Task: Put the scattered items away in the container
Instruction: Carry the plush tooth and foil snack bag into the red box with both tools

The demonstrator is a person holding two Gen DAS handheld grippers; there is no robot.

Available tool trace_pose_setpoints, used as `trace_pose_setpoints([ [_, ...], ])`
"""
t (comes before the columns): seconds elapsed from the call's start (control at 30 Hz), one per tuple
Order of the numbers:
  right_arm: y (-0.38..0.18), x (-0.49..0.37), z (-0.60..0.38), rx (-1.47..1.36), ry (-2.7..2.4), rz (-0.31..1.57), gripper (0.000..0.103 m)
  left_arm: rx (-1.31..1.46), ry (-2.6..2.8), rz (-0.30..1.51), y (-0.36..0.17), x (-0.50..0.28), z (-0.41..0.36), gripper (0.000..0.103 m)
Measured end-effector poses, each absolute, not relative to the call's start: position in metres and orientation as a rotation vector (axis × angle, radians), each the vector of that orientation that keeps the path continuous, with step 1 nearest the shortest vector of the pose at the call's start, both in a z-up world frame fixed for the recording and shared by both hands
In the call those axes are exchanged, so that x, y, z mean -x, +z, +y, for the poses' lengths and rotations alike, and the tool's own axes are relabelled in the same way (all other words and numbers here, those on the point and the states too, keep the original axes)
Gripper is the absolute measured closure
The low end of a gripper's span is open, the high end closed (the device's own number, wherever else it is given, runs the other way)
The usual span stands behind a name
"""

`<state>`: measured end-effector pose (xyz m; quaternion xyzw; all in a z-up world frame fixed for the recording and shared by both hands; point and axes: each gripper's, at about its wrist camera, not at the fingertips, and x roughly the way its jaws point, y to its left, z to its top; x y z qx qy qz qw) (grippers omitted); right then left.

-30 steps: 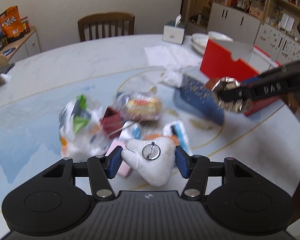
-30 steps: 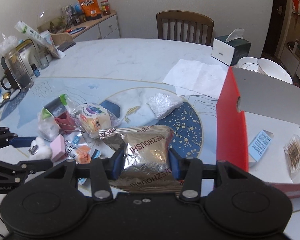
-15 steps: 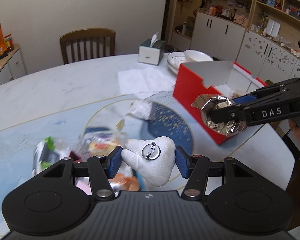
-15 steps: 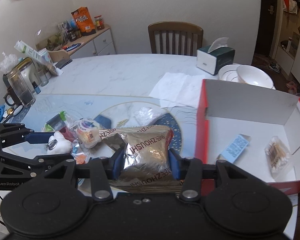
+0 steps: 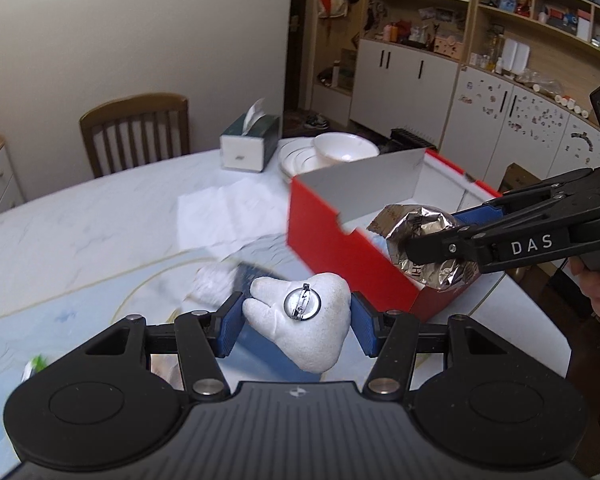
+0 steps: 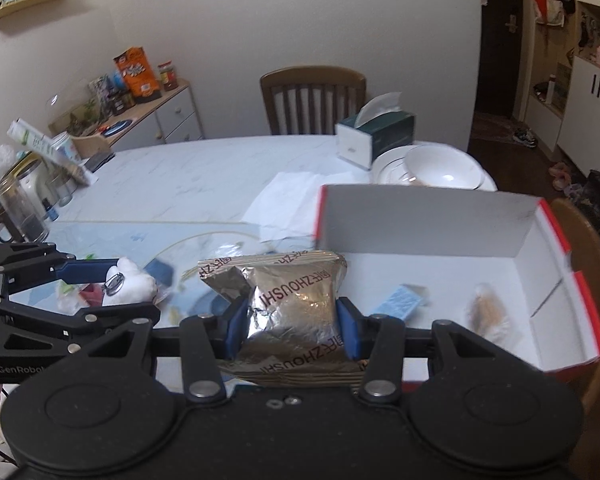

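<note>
The red box (image 6: 556, 240) sits open at the desk (image 6: 188, 184) edge, a blue packet (image 6: 398, 300) inside. Over its near wall the right tool (image 6: 290, 322) pinches a foil pouch (image 6: 296, 300); beside it, the left tool (image 5: 296, 318) pinches a white plush (image 5: 300, 320). Bowls (image 6: 440, 166) and a tissue box (image 6: 374, 134) stand behind.

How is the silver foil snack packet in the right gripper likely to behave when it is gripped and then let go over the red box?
The foil snack packet creases between the right gripper pads, so it probably crumples easily. Its upper half stands unsupported, suggesting it is light. Released, it would likely drop flat into the red box without rolling.
</note>
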<state>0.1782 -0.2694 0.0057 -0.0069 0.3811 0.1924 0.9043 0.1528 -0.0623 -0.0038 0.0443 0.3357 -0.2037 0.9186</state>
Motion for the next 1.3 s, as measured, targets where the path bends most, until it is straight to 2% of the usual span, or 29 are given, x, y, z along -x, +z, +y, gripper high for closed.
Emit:
trace_pose_setpoints([
  [0.63,-0.001,-0.198,-0.353,0.002,0.313,0.774,0.057,-0.173,-0.502,0.649,0.003,-0.194,-0.164,0.047],
  [1.3,-0.025,-0.229,-0.366,0.089,0.343,0.799,0.058,-0.246,-0.489,0.715,-0.009,-0.288,-0.222,0.047],
])
